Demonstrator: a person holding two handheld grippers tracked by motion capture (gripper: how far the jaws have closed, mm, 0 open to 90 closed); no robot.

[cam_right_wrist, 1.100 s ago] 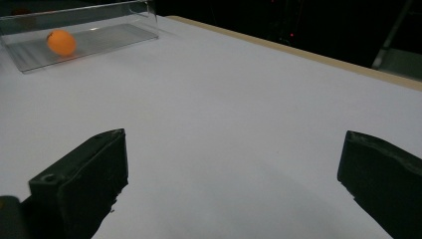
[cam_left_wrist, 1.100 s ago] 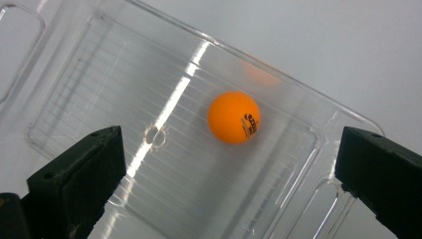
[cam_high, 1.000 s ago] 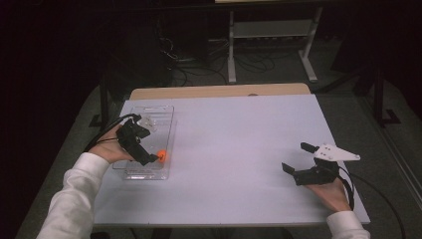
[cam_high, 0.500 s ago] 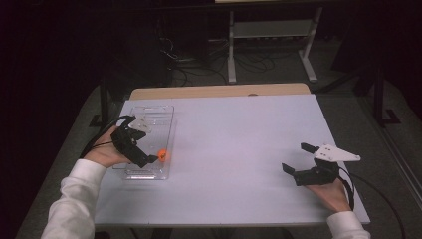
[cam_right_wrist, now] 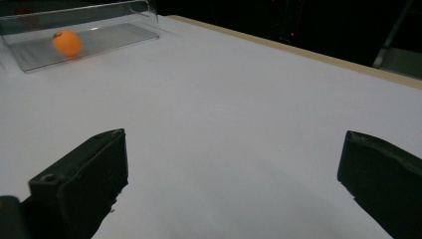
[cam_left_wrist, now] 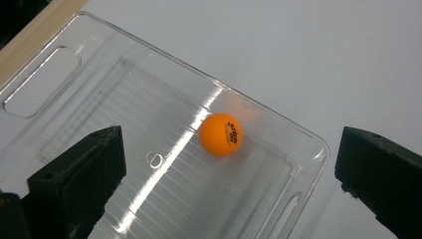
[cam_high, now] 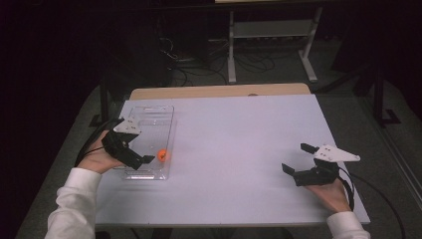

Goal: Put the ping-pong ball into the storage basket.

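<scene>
- Since a second ago my left tongs (cam_high: 144, 160) backed off, spread, empty; orange ping-pong ball (cam_left_wrist: 220, 134) loose in clear tray (cam_left_wrist: 99, 74).
- Right tongs (cam_high: 297, 160) idle on desk (cam_high: 239, 129), spread; drop looks done.

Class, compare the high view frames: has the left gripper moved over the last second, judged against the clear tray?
Yes. The left gripper has drawn back toward the tray's left edge and near end, away from the orange ball, fingers open.

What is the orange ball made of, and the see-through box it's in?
The orange ball looks like smooth matte plastic, probably a table-tennis ball, judging by its printed logo. The tray looks like clear, glossy hard plastic: the table shows through it and light streaks across it.
</scene>
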